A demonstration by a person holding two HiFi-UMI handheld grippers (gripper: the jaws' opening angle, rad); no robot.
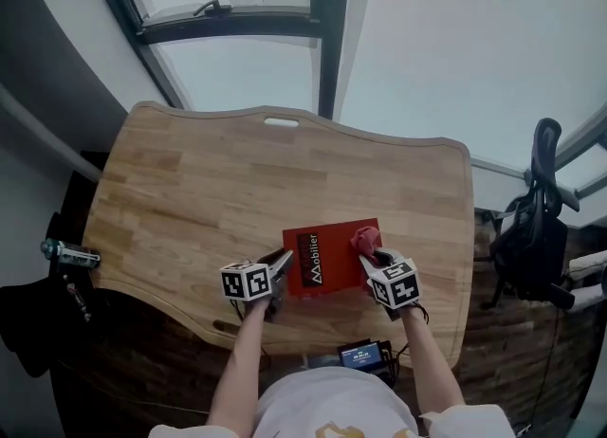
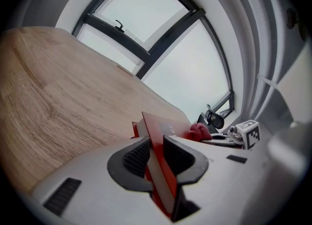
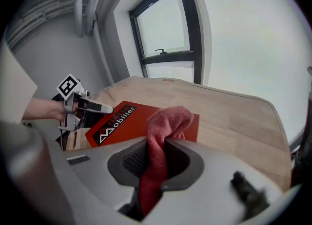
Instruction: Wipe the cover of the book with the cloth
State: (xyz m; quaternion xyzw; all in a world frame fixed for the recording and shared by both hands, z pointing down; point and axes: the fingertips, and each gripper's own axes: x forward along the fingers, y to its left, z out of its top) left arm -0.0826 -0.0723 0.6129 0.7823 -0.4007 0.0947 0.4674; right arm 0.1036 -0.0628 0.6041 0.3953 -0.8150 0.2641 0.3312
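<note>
two claws share the work: the left claw (image 1: 279,263) pinches an edge of the thin red book (image 1: 329,258), steadying it on the pale wooden tabletop (image 1: 190,190), while the right claw (image 1: 371,257) clamps the crumpled pink cloth (image 1: 365,237) at the cover's right corner.

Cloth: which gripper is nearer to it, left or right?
Right. The right gripper is clamped on the cloth at the right edge of the book; the left gripper grips the book at its left edge, opposite.
</note>
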